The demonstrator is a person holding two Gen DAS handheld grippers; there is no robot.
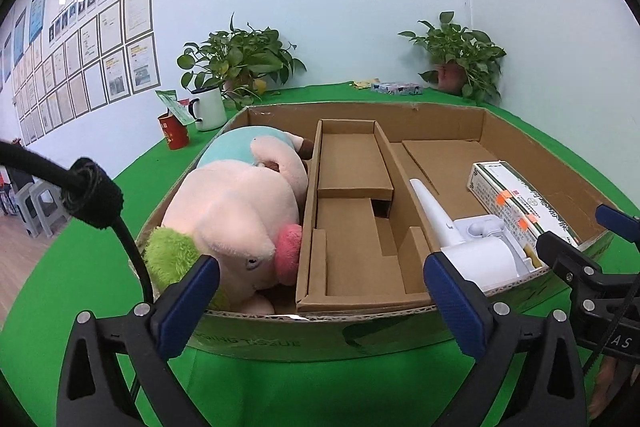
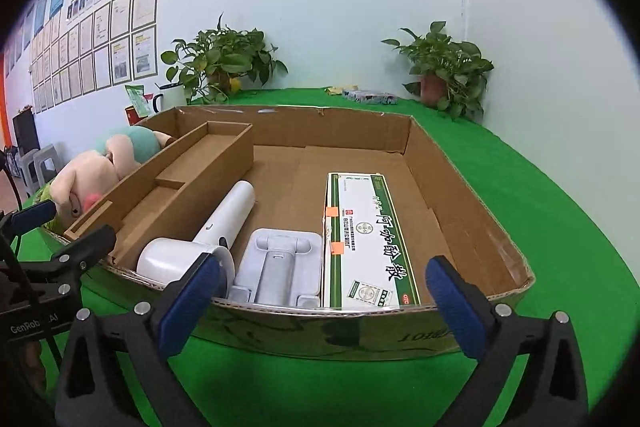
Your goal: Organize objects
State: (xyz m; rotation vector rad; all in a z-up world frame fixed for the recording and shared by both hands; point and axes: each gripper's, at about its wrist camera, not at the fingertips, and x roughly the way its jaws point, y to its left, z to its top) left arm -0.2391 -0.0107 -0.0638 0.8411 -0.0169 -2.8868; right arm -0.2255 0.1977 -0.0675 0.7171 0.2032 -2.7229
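A shallow cardboard box (image 1: 360,111) (image 2: 472,227) sits on the green table. Its left part holds a pink plush pig (image 1: 236,223) (image 2: 92,179). A cardboard insert (image 1: 352,211) (image 2: 192,171) fills the middle. Its right part holds a white handheld device (image 1: 468,243) (image 2: 208,239), a white stand (image 2: 276,263) and a green-and-white medicine carton (image 1: 520,203) (image 2: 368,243). My left gripper (image 1: 324,303) is open and empty at the box's near wall. My right gripper (image 2: 320,307) is open and empty at the near wall, and shows in the left wrist view (image 1: 584,235).
Behind the box stand a white mug (image 1: 208,107), a red cup (image 1: 174,131), two potted plants (image 1: 240,63) (image 1: 460,59) and a small patterned pack (image 1: 396,88). The wall with framed papers runs at the left. Grey stools (image 1: 36,203) stand on the floor.
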